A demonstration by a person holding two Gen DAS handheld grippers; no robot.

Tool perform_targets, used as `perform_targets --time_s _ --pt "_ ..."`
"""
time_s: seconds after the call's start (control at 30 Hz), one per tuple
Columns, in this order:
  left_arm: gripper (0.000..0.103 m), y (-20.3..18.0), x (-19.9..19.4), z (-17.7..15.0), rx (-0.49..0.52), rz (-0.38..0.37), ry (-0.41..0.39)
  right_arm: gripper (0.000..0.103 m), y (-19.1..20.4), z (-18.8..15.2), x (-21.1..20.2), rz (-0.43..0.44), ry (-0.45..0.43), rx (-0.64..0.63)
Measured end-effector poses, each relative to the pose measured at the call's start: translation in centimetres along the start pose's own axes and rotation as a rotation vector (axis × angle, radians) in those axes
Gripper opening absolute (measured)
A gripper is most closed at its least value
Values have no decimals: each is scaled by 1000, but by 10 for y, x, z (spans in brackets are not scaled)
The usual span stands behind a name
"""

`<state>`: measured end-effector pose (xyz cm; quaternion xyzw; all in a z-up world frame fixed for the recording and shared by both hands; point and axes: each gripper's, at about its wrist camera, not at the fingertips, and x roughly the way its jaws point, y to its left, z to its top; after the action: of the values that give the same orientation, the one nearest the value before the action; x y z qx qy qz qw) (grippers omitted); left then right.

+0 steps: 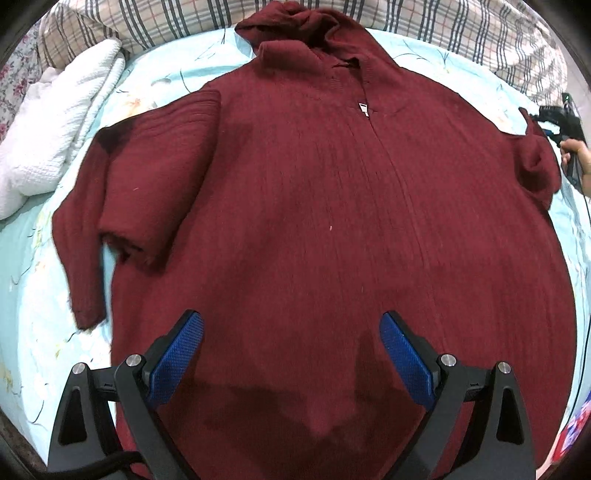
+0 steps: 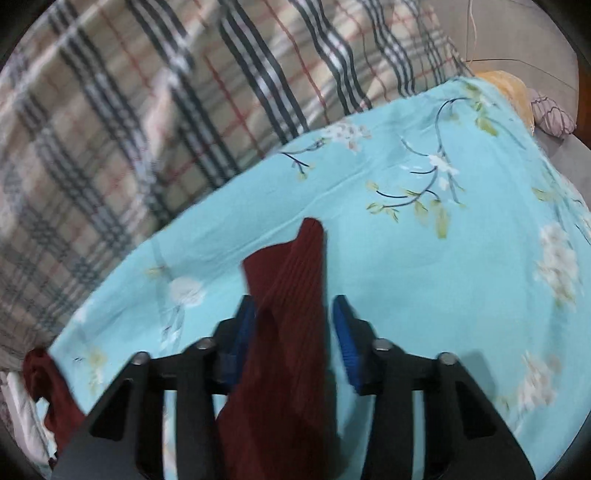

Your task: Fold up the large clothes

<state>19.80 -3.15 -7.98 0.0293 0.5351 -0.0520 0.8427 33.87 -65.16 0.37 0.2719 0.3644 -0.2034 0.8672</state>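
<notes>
Maroon knit sweater [image 1: 314,206] lies spread front-up on the light blue floral sheet [image 1: 33,266], hood at the far end, hem near me. Zipper pull [image 1: 364,109] sits at the upper chest. Left sleeve [image 1: 122,206] is doubled back on itself, lying beside the body. Plaid blanket [image 1: 461,29] runs along the far edge; a white quilted cover [image 1: 55,129] is bunched at far left.

My left gripper [image 1: 291,354] hangs over the lower front of the sweater, blue pads wide apart, nothing between them.

My right gripper [image 2: 293,332] has the right sleeve [image 2: 291,314] running up between its pads [image 2: 343,332], cuff end poking past the tips. Left pad touches the knit; a thin gap shows at the right pad, so I cannot tell whether it is clamped. From the left wrist view I see that gripper at the far right edge, with the sleeve drawn toward it.
</notes>
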Motion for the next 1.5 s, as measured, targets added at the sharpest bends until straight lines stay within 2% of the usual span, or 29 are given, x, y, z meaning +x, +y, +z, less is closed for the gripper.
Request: perform_targets --time_s 0.03,0.07,0.1,0.23,0.33,0.43,0.57,0.7,0.73,0.77,0.83,0.93,1.07,1.13,1.23,1.27,1.4,1.5 --pt "97 -1 2 2 3 -4 0 30 -1 2 8 -9 8 -4" --pt "97 -2 4 5 8 -14 -2 15 0 3 12 -13 12 -9" --pt "97 -3 6 9 13 -38 -7 10 0 4 13 -9 10 -17" --pt "97 -6 12 21 21 -83 -25 9 19 0 -12 31 -60 -80" --pt "97 -2 12 27 -4 -104 -39 9 44 -9 -42 146 -74 -113" --pt "97 6 14 31 -22 -156 -50 9 84 -33 -71 281 -56 -169" --pt "97 20 29 41 -31 -226 -39 9 147 -87 -98 472 2 -247" --pt "96 43 36 47 -50 -145 -79 9 218 -159 -112 637 92 -327" --pt "95 50 37 49 -67 -129 -83 9 230 -178 -113 655 110 -349" --pt "91 61 35 50 -97 -143 -85 9 250 -199 -114 674 136 -379" --pt "89 77 30 50 -139 -188 -102 9 271 -230 -113 714 180 -402" --pt "89 103 17 46 -202 -112 -139 9 309 -274 -110 772 242 -437" --pt "89 135 4 35 -291 -237 -166 10 342 -329 -107 798 311 -520" --pt "89 140 -3 31 -289 -244 -176 15 351 -349 -106 794 349 -556" --pt "90 139 -11 27 -299 -308 -189 43 348 -366 -103 790 411 -554" --pt "90 138 -13 26 -302 -340 -185 46 342 -366 -105 789 406 -539" --pt "90 116 -4 41 -259 -409 -139 46 307 -353 -116 768 364 -444" --pt "90 97 13 51 -222 -408 -83 46 270 -335 -131 730 296 -370"
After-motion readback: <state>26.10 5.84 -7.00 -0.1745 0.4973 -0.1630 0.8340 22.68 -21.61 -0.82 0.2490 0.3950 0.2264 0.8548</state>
